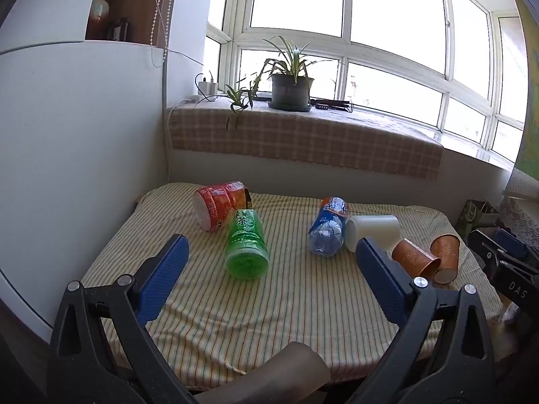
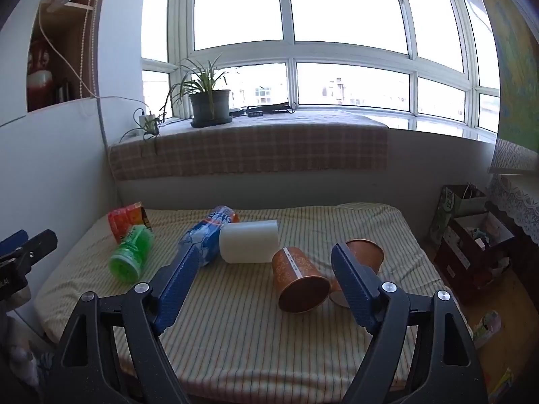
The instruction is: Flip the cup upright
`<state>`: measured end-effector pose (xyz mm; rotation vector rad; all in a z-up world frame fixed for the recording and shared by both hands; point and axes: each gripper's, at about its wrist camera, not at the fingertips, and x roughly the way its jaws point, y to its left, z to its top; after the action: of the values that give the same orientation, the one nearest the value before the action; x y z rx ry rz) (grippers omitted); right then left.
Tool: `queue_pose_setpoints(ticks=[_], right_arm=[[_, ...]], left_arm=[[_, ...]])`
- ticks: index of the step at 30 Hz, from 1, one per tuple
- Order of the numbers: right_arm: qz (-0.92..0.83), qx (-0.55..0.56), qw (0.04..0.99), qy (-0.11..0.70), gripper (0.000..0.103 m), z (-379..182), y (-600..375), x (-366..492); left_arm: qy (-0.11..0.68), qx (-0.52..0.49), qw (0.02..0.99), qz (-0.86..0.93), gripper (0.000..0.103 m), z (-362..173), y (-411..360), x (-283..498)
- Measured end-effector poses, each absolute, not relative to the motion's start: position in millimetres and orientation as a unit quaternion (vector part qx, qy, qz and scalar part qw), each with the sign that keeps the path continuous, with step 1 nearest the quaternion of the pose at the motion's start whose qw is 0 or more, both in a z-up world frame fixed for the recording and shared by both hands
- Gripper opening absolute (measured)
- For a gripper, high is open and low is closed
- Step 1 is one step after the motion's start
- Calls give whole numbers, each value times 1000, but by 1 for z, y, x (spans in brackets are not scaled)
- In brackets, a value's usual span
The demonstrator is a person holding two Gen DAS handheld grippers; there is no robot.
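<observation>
Two orange paper cups lie on their sides on the striped tablecloth. The nearer cup (image 2: 298, 281) (image 1: 414, 257) lies between my right gripper's open fingers, a little ahead of them. The second cup (image 2: 365, 256) (image 1: 446, 256) lies just behind the right finger (image 2: 353, 282). A white cup (image 2: 249, 242) (image 1: 372, 230) lies on its side beside them. My right gripper (image 2: 266, 259) is open and empty. My left gripper (image 1: 269, 249) is open and empty above the table's near half, with a green bottle (image 1: 246, 245) ahead of it.
A blue bottle (image 1: 328, 227) (image 2: 205, 235) and a red bottle (image 1: 219, 205) (image 2: 126, 220) lie on the table (image 1: 303, 303). A white wall panel stands at the left. A windowsill with a potted plant (image 1: 291, 87) runs behind. Boxes (image 2: 471, 245) stand on the floor at right.
</observation>
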<state>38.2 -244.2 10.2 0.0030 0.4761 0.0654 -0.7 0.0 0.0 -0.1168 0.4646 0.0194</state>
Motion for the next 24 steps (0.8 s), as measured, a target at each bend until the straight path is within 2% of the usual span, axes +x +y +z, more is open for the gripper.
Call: queue_pose_setpoints(ticks=[24], right_arm=[[31, 35, 968, 248, 80, 12, -257, 40]], left_arm=[[209, -41, 976, 35, 101, 13, 1, -7]])
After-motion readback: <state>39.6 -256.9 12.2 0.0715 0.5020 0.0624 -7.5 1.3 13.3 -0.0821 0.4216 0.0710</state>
